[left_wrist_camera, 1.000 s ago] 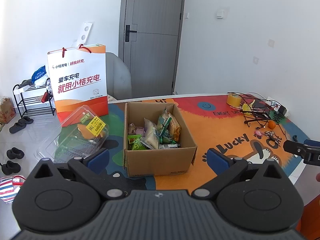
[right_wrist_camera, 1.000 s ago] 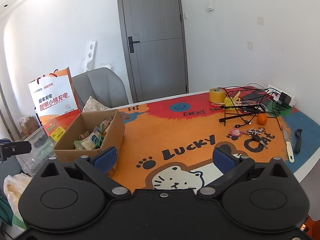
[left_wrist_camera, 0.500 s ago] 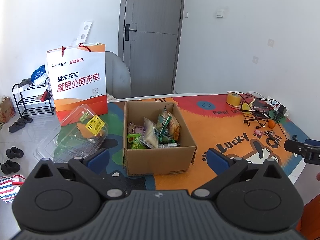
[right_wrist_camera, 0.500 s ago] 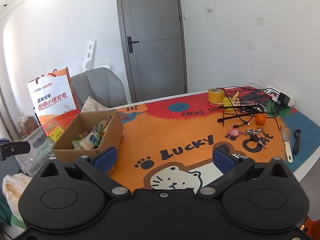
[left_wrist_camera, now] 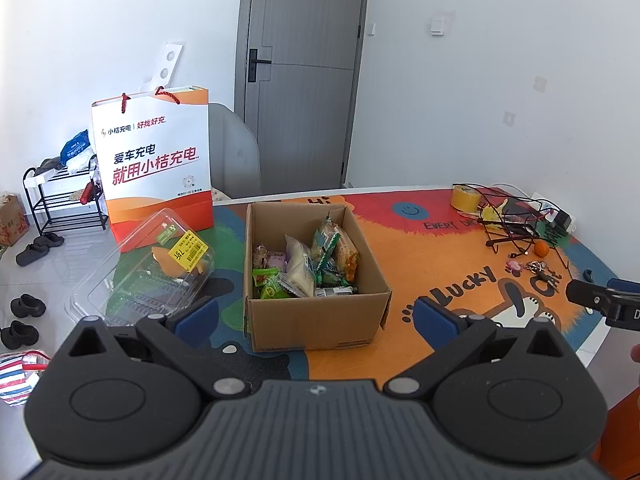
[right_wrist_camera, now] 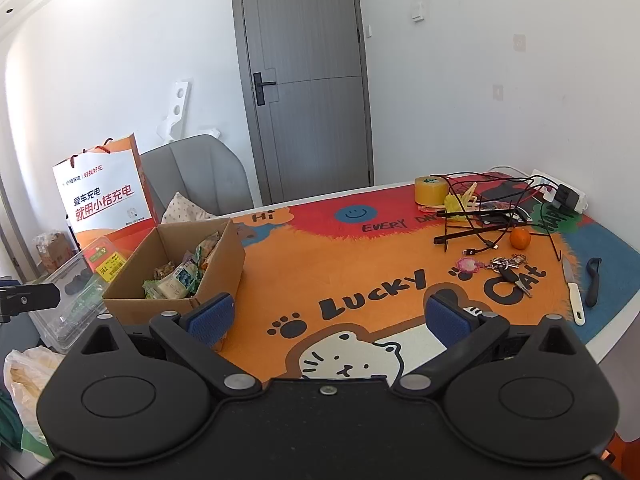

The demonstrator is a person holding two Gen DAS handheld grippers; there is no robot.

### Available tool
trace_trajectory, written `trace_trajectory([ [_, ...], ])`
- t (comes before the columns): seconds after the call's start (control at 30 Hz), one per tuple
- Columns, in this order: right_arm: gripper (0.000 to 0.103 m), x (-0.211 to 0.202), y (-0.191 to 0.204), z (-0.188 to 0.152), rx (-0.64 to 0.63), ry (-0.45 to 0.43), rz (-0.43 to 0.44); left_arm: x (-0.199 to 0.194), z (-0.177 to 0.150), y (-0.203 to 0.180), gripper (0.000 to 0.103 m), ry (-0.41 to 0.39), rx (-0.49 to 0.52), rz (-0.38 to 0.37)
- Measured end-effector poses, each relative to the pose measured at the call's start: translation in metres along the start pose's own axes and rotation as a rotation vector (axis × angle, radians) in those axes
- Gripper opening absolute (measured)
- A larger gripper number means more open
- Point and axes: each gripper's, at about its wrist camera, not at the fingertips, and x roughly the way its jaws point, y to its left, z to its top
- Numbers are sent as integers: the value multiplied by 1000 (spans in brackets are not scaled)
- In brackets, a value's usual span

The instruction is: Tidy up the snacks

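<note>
An open cardboard box (left_wrist_camera: 316, 322) sits on the colourful table mat, holding several wrapped snacks (left_wrist_camera: 308, 260). In the right wrist view the same box (right_wrist_camera: 218, 256) lies at the left, with the snacks (right_wrist_camera: 180, 278) inside it. My left gripper (left_wrist_camera: 316, 314) hovers open just in front of the box, nothing between its blue pads. My right gripper (right_wrist_camera: 334, 314) is open too, above the mat's cat drawing, right of the box. A clear plastic clamshell container (left_wrist_camera: 148, 272) with a yellow price label rests left of the box.
An orange-and-white paper bag (left_wrist_camera: 154, 160) stands behind the clamshell. At the far right lie a tape roll (right_wrist_camera: 430, 190), tangled cables with a black wire stand (right_wrist_camera: 480, 220), an orange (right_wrist_camera: 520, 238), keys (right_wrist_camera: 506, 266) and a knife (right_wrist_camera: 572, 292). A grey chair (right_wrist_camera: 200, 180) is behind the table.
Both views have shifted slightly, as if the grippers pulled back or rose a little. Nothing on the table has moved and both grippers stay open.
</note>
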Motion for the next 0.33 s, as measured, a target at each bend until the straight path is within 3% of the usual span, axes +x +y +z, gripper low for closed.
trace_trajectory([
  [0.33, 103, 1, 0, 0, 1, 4, 0, 0, 1, -3, 103, 4, 4, -3],
])
